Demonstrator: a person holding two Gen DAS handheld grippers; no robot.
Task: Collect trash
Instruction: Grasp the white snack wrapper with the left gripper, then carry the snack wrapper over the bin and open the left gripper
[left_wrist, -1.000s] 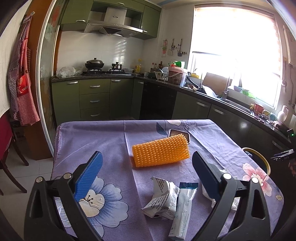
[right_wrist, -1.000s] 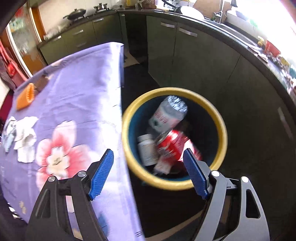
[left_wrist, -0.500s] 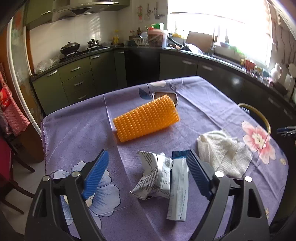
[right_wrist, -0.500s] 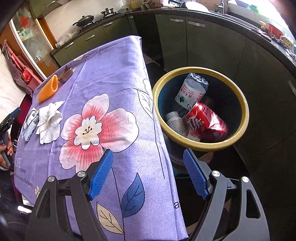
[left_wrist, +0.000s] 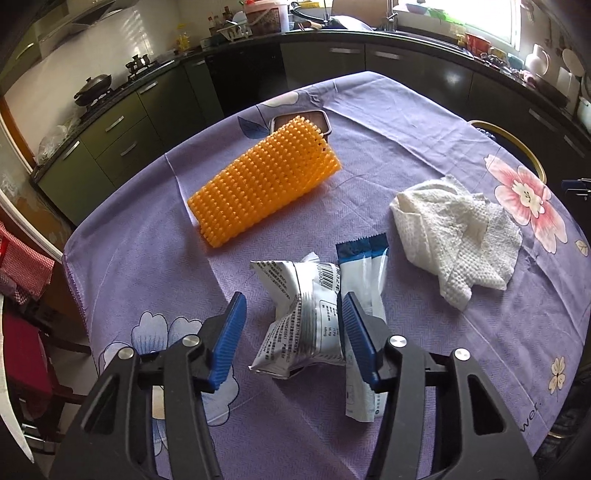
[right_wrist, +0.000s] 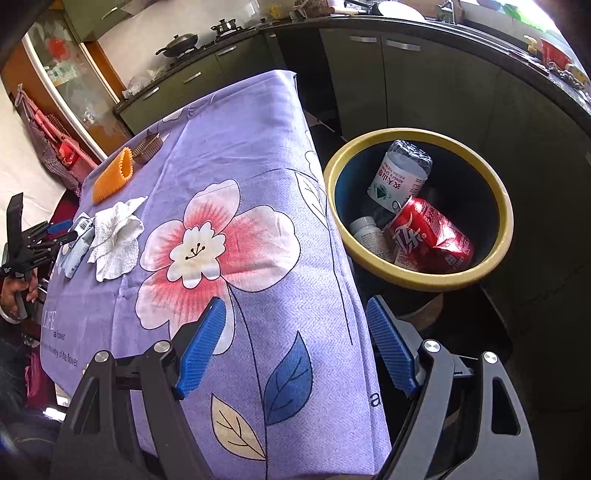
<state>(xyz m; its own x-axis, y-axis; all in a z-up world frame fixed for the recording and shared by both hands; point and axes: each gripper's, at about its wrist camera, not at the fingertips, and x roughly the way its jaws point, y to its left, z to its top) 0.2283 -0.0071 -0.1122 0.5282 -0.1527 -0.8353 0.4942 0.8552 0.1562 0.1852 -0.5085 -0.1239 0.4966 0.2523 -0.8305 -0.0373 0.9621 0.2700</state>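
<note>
Low in the middle of the left wrist view, between our spread jaws, lies the crumpled wrapper (left_wrist: 301, 317), flat on the worktop (left_wrist: 369, 155) and not yet touched on either side. Our left gripper (left_wrist: 291, 338) brackets it, one blue pad to each side, so we judge the step in hand to be the pick-up of this piece of trash. Just right of it, touching its edge, lies a long sachet (left_wrist: 364, 295) with a blue top, partly hidden behind the right-hand pad. Further right sits a crumpled paper towel (left_wrist: 454, 236), and above the middle of the frame an orange spiky mat (left_wrist: 266, 181) in front of a small dark tray (left_wrist: 299, 120).

Our right gripper (right_wrist: 295, 345) hangs with jaws spread and nothing between them, over the worktop's near edge. At the right of that view stands the bin (right_wrist: 487, 273), already holding a red can (right_wrist: 432, 236), a bottle (right_wrist: 400, 177) and a small white jar (right_wrist: 369, 232).

Next we would need to close on the wrapper alone, without catching the sachet, then carry it to the bin.
</note>
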